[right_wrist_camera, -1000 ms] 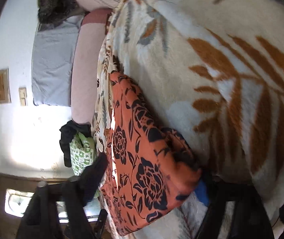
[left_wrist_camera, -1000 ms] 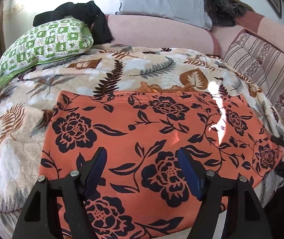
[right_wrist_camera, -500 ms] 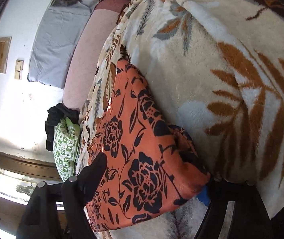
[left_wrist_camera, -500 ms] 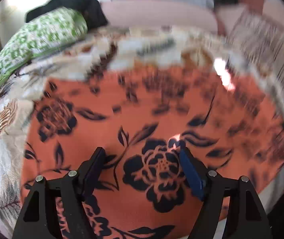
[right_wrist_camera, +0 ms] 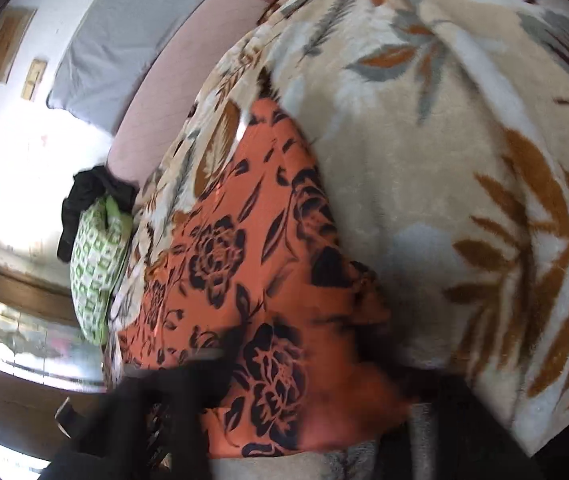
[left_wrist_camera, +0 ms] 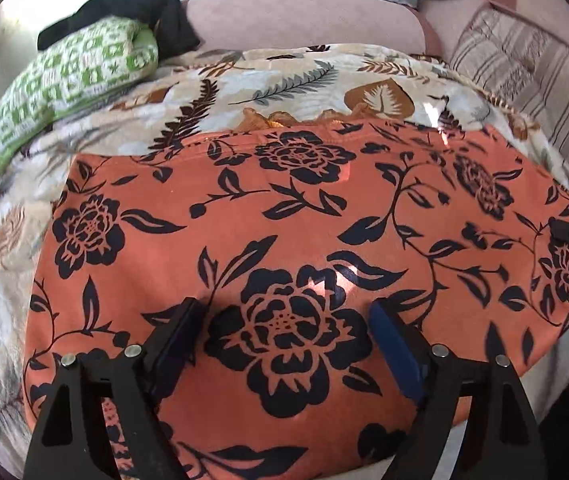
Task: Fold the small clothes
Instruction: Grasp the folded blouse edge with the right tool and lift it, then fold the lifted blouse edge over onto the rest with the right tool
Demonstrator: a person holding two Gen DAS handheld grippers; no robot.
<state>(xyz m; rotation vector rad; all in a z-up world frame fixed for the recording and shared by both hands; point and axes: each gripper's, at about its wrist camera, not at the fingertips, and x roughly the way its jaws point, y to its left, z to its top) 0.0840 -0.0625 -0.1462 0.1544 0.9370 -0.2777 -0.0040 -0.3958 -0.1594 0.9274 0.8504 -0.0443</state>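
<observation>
A bed [left_wrist_camera: 292,76] spread with a cream leaf-print blanket [left_wrist_camera: 244,88] carries the job: an orange garment with black flowers [left_wrist_camera: 284,208] lies flat across its near edge, long axis running side to side, its front hem hanging slightly over that edge. Pillows, a green checked one [left_wrist_camera: 64,80] among them, sit well back at the bed's far side, leaving open blanket beyond the cloth for a fold away from the person. The left claw [left_wrist_camera: 288,344] hovers low over the middle of the near hem, jaws spreading wider and released, with a printed flower between them but no cloth pinched. The right claw [right_wrist_camera: 316,400] is at the garment's right-hand corner, jaws closing with the orange cloth bunched between them; blur hides the pads, so whether the grip is already firm cannot be told. The left appears nearer the centre, the right commands the corner; the coming fold likely turns on lifting that corner across the long axis.
</observation>
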